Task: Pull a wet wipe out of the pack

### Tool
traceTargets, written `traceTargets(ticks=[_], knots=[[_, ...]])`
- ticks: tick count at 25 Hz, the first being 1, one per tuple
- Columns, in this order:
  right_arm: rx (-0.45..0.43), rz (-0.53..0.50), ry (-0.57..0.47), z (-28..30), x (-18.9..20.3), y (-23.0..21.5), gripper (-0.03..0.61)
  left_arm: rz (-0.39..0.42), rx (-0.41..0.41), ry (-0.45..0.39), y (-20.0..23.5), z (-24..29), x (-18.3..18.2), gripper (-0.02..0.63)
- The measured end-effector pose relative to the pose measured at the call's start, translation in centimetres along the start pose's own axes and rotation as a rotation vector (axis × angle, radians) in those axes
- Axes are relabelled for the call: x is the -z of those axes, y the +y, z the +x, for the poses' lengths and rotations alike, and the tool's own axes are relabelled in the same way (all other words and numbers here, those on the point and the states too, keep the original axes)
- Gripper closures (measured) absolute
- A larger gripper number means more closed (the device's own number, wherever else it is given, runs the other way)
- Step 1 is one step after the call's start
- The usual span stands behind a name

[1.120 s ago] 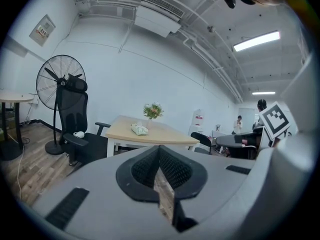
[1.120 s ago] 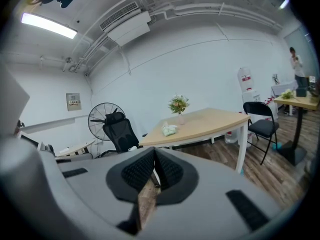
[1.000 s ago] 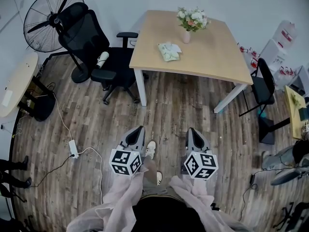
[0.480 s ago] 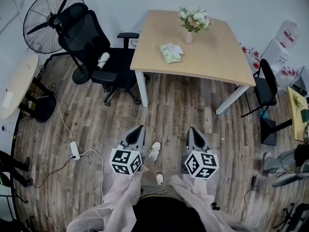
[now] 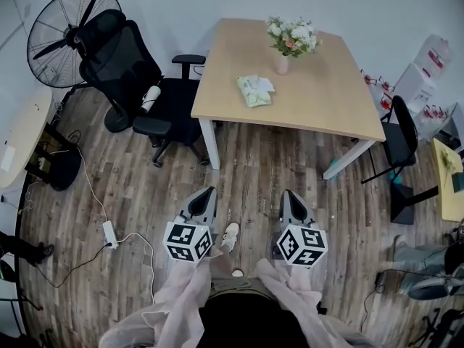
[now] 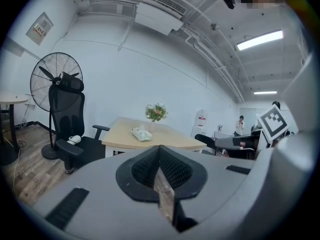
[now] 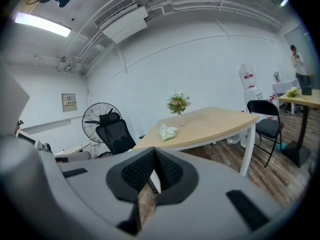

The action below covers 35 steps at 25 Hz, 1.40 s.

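Observation:
The pale green wet wipe pack (image 5: pixel 254 90) lies on the wooden table (image 5: pixel 326 93) near a pink vase of flowers (image 5: pixel 288 40). It also shows far ahead in the left gripper view as a pack (image 6: pixel 141 134) and in the right gripper view as a pack (image 7: pixel 167 132). My left gripper (image 5: pixel 210 192) and right gripper (image 5: pixel 288 193) hang side by side over the wooden floor, well short of the table. Both point toward it. Each has its jaws closed together with nothing between them, the left gripper (image 6: pixel 159 149) and the right gripper (image 7: pixel 152 151) alike.
A black office chair (image 5: pixel 138 71) and a standing fan (image 5: pixel 64 26) are at the table's left. A white power strip with cable (image 5: pixel 110 230) lies on the floor at left. A black chair (image 5: pixel 399 125) stands at the right. My shoe (image 5: pixel 230 232) shows between the grippers.
The whole scene has slid toward me: table, chair and fan sit a little nearer and lower in the head view. Both grippers keep their place in the view and stay closed.

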State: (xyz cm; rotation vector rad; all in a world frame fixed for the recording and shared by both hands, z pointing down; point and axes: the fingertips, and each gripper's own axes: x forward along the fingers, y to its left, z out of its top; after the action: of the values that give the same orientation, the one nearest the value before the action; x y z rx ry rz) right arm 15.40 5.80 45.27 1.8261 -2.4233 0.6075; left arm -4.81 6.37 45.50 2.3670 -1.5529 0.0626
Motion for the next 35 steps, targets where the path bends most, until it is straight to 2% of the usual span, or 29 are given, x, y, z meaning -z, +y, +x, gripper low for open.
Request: traceTargets(ticks=[19,35], knots=[[0.037,0.007,-0.004,11.9,-5.1,-0.9,0.568,0.008,0.037,0.003,6.2,11.0,-5.6,0.603],[0.085,0.020,-0.019,18.4,-6.9,-1.1,0.568,0.017,0.085,0.006,10.3,17.2,-7.8,0.603]])
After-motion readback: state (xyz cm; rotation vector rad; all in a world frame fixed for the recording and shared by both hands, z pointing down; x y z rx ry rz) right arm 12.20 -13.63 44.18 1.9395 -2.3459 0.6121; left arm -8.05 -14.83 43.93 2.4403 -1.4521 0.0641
